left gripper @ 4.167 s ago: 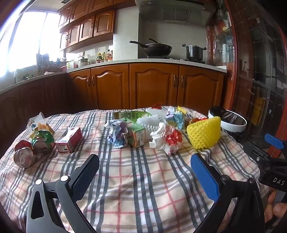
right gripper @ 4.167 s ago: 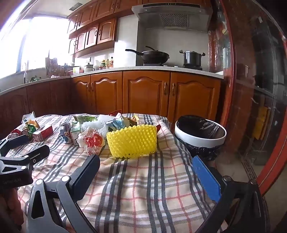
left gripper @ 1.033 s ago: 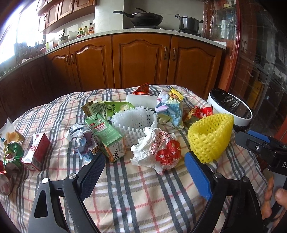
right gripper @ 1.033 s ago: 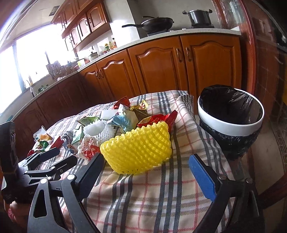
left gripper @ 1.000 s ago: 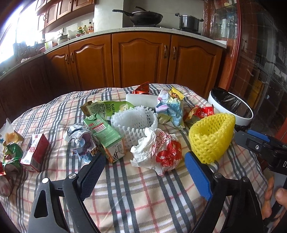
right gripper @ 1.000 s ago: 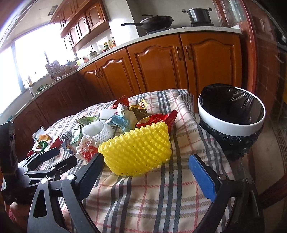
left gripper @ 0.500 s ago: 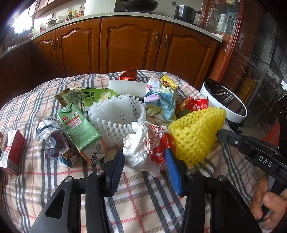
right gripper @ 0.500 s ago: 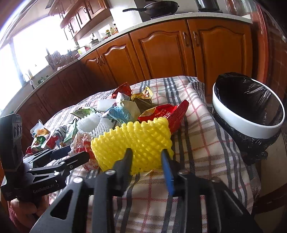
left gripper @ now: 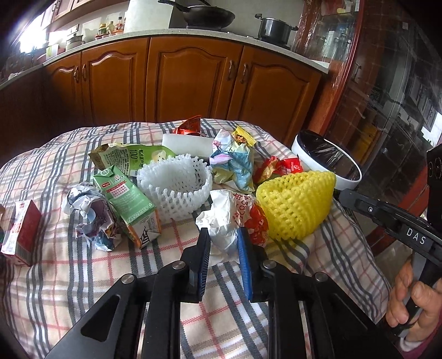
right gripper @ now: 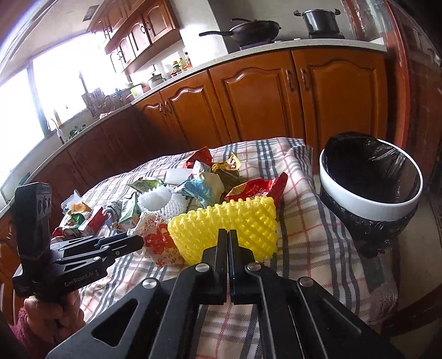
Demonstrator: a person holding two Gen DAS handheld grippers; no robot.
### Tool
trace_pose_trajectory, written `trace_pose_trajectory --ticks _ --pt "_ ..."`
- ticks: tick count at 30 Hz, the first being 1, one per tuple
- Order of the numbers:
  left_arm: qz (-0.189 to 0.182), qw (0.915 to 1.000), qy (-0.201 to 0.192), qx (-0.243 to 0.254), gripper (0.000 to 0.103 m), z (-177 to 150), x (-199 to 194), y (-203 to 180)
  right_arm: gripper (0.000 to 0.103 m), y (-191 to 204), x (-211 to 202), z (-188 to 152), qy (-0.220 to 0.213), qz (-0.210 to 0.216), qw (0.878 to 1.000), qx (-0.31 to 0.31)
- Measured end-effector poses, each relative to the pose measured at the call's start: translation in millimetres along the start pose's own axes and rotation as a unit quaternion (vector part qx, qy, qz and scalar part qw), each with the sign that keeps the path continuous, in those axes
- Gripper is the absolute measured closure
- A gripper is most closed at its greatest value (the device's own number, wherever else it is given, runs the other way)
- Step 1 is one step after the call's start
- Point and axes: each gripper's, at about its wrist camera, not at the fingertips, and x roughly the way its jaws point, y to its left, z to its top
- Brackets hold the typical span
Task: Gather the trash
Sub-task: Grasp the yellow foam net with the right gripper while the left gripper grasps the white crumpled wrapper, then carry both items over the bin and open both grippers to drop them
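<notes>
Currently logged: left gripper [left gripper: 224, 243] was clamped on the crumpled white-and-red wrapper [left gripper: 232, 218] — paper bunched between both pads. Right gripper [right gripper: 228, 243] was pinched tight on the near wall of the yellow foam net [right gripper: 223, 229], fingers almost meeting.

Both items sat on the plaid tablecloth [left gripper: 83, 276], toward the table's right edge, touching each other. One waste bin [right gripper: 370, 187] with a black liner stood just off that right edge, beside the table.

Count of other trash on the cloth:
- 1 white foam net [left gripper: 174, 190], mid-table, just behind the wrapper
- 1 green drink carton [left gripper: 127, 201], lying tilted, touching the white net's left side
- 1 crumpled printed paper wad [left gripper: 88, 215], left of the carton
- 1 red carton [left gripper: 20, 232] at the left edge
- 1 green flat pouch [left gripper: 127, 157] behind the white net
- 1 white block [left gripper: 185, 143] toward the far edge
- 1 blue-and-yellow snack bag [left gripper: 234, 163], right of the white net
- 2 red wrappers — one [left gripper: 279, 168] behind the yellow net, one [left gripper: 190, 127] at the far edge

More litter at the far left edge in the right wrist view — too small to count.

Backdrop: 1 wok [left gripper: 207, 13] and 1 pot [left gripper: 273, 27] on the counter.
</notes>
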Motion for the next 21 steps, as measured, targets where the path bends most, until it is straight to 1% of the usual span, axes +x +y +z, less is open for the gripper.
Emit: trace_pose_trajectory --ticks 1,2,3,4,6,9,10,11,12,13,14,17,19,21 --pt "0.001 1.0000 0.000 -0.001 0.084 -0.1 -1.1 -0.2 0.076 -1.3 1.2 1.5 -0.002 -0.012 1.000 0.003" --pt "0.000 1.0000 0.001 -0.001 0.084 -0.3 -1.5 0.3 0.036 -2.4 3.4 2.1 -0.007 -0.024 1.000 0.004" --pt "-0.001 1.0000 0.002 -0.002 0.084 -0.4 -1.8 1.0 0.019 -4.8 4.8 3.3 -0.015 -0.032 0.999 0.005" --pt "0.000 1.0000 0.001 -0.002 0.084 -0.1 -1.8 1.6 0.007 -6.0 6.0 3.0 -0.025 -0.044 0.999 0.005" --pt "-0.002 1.0000 0.001 -0.004 0.084 0.8 -2.5 3.6 0.008 -9.2 11.6 6.7 -0.028 -0.048 0.998 0.002" --pt "-0.006 0.9999 -0.003 -0.010 0.084 4.5 -4.6 6.8 0.010 -14.3 31.1 11.8 -0.006 -0.021 1.000 0.010" --pt "-0.005 0.9999 -0.005 -0.009 0.084 5.6 -5.7 7.4 0.014 -15.6 38.1 12.4 0.003 -0.017 1.000 0.011" --pt "-0.004 0.9999 -0.007 -0.009 0.084 6.1 -7.0 8.0 0.029 -16.5 44.3 12.4 0.013 -0.008 1.000 0.011" --pt "-0.003 0.9999 -0.008 -0.010 0.084 7.0 -8.0 8.7 0.041 -18.2 49.7 12.4 0.023 0.002 1.000 0.016" --pt "-0.003 0.9999 -0.009 -0.011 0.084 8.1 -9.1 9.4 0.067 -18.2 53.4 11.2 0.031 0.006 0.999 0.020" --pt "-0.004 0.9999 -0.011 -0.013 0.084 9.5 -10.3 10.2 0.081 -17.8 54.0 9.9 0.035 0.006 0.999 0.020" --pt "-0.008 0.9997 -0.018 -0.015 0.084 15.1 -15.1 8.1 0.083 -13.4 39.8 7.5 0.017 0.024 0.999 0.015" --pt "-0.018 0.9995 -0.024 -0.013 0.084 21.0 -18.4 4.1 0.083 -10.7 24.5 7.5 0.003 0.036 0.999 0.015" --pt "-0.027 0.9992 -0.029 -0.007 0.084 27.7 -20.1 -3.1 0.083 -12.2 8.9 9.4 -0.013 0.036 0.999 0.018"
